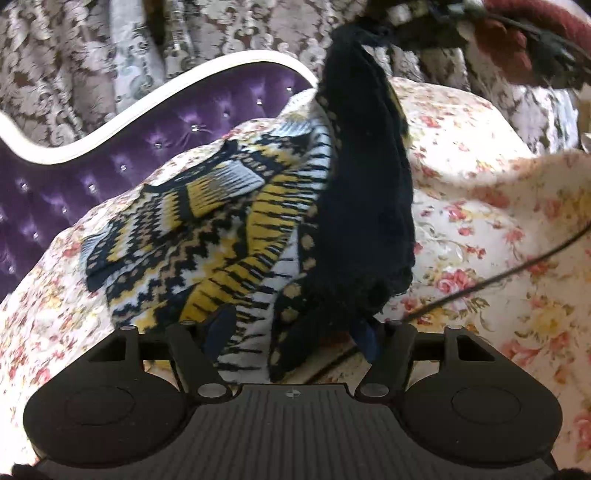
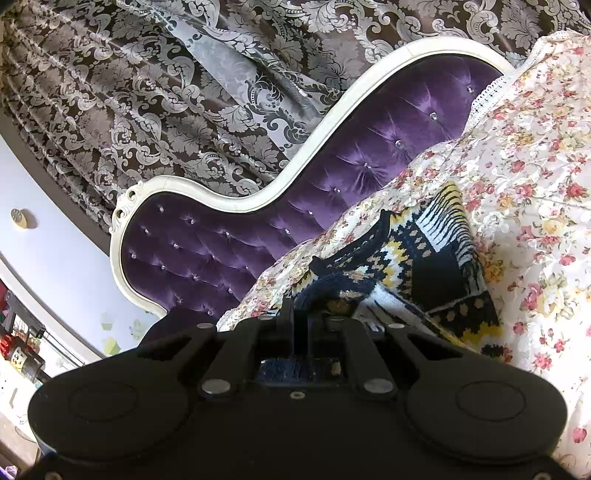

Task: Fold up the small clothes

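A small knitted sweater (image 1: 221, 229) with a yellow, black and white pattern lies on a floral bedspread (image 1: 498, 229). Its black edge (image 1: 365, 184) is lifted up to the top of the left wrist view, where the other gripper (image 1: 424, 22) holds it. My left gripper (image 1: 295, 332) is open, its blue-padded fingers (image 1: 221, 325) on either side of the sweater's near hem. In the right wrist view my right gripper (image 2: 317, 310) is shut on the sweater's dark blue edge (image 2: 332, 284), with the sweater (image 2: 436, 266) hanging below it.
A purple tufted headboard (image 1: 110, 173) with a white frame stands behind the bed; it also shows in the right wrist view (image 2: 258, 229). Patterned curtains (image 2: 166, 92) hang behind it. A thin black cable (image 1: 517, 269) crosses the bedspread at right.
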Demonstrator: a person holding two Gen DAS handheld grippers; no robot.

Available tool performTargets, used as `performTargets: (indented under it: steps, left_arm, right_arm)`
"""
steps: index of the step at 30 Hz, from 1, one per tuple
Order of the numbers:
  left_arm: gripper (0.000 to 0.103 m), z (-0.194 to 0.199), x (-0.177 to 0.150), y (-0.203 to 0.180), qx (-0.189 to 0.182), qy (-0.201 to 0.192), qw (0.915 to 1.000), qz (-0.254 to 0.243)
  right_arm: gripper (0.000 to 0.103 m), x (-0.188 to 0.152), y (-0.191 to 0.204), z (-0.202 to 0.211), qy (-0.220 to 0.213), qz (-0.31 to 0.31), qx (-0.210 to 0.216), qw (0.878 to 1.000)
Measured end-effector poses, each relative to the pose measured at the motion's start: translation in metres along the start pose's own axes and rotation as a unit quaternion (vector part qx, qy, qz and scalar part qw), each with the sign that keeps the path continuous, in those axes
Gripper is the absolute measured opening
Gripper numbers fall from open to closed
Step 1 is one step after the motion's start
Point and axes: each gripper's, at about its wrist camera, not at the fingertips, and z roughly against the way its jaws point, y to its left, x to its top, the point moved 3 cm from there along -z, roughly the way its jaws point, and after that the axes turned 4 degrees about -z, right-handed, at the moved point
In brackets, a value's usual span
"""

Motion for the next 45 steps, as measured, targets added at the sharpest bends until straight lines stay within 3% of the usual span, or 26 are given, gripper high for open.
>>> performTargets:
  steps: [2, 4, 5, 8, 12, 17, 23, 31, 37, 40, 42, 43, 45]
  left_arm:
    - [0.024, -0.002, 0.001, -0.001, -0.013, 0.000, 0.9999, -0.002]
    - [0.008, 0.001, 0.003, 0.002, -0.029, -0.010, 0.9994, 0.016]
    - [0.006, 0.004, 0.005, 0.006, -0.027, -0.018, 0.9991, 0.029]
    - [0.006, 0.021, 0.014, 0.032, -0.018, -0.042, 0.9942, 0.097]
    - [0.006, 0.048, 0.037, 0.090, -0.015, -0.083, 0.9791, 0.185]
    - [0.006, 0.056, 0.077, 0.148, 0.049, -0.114, 0.9755, 0.182]
    - [0.006, 0.026, 0.119, 0.206, 0.096, -0.126, 0.9688, 0.191]
    - [0.006, -0.069, 0.126, 0.252, 0.111, -0.064, 0.9684, 0.214]
    - [0.006, -0.135, 0.104, 0.273, 0.098, -0.012, 0.9559, 0.277]
    - [0.009, -0.151, 0.095, 0.280, 0.113, 0.004, 0.9498, 0.292]
    - [0.020, -0.157, 0.089, 0.285, 0.126, 0.017, 0.9445, 0.303]
    - [0.036, -0.160, 0.088, 0.289, 0.129, 0.020, 0.9421, 0.309]
    - [0.042, -0.157, 0.086, 0.294, 0.139, 0.017, 0.9379, 0.318]
  right_arm:
    - [0.014, 0.000, 0.000, 0.000, 0.001, 0.000, 0.000, 1.000]
    - [0.015, -0.001, -0.002, 0.000, 0.004, 0.000, -0.001, 1.000]
    - [0.015, -0.002, -0.002, 0.000, 0.005, -0.001, -0.001, 1.000]
    - [0.015, -0.002, -0.002, 0.004, 0.008, 0.003, 0.000, 1.000]
    - [0.015, 0.004, 0.003, 0.005, 0.007, 0.010, 0.009, 1.000]
    - [0.015, 0.025, 0.011, -0.008, -0.008, 0.021, 0.018, 1.000]
    - [0.015, 0.056, 0.005, -0.051, -0.021, 0.027, 0.016, 0.999]
    - [0.015, 0.085, -0.034, -0.131, -0.013, 0.019, -0.030, 0.999]
    - [0.015, 0.088, -0.076, -0.181, 0.014, 0.008, -0.086, 0.996]
    - [0.020, 0.088, -0.089, -0.193, 0.022, 0.015, -0.108, 0.994]
    - [0.021, 0.088, -0.094, -0.196, 0.025, 0.011, -0.114, 0.993]
    - [0.021, 0.087, -0.098, -0.197, 0.026, 0.007, -0.116, 0.993]
    - [0.038, 0.088, -0.101, -0.197, 0.024, 0.004, -0.119, 0.993]
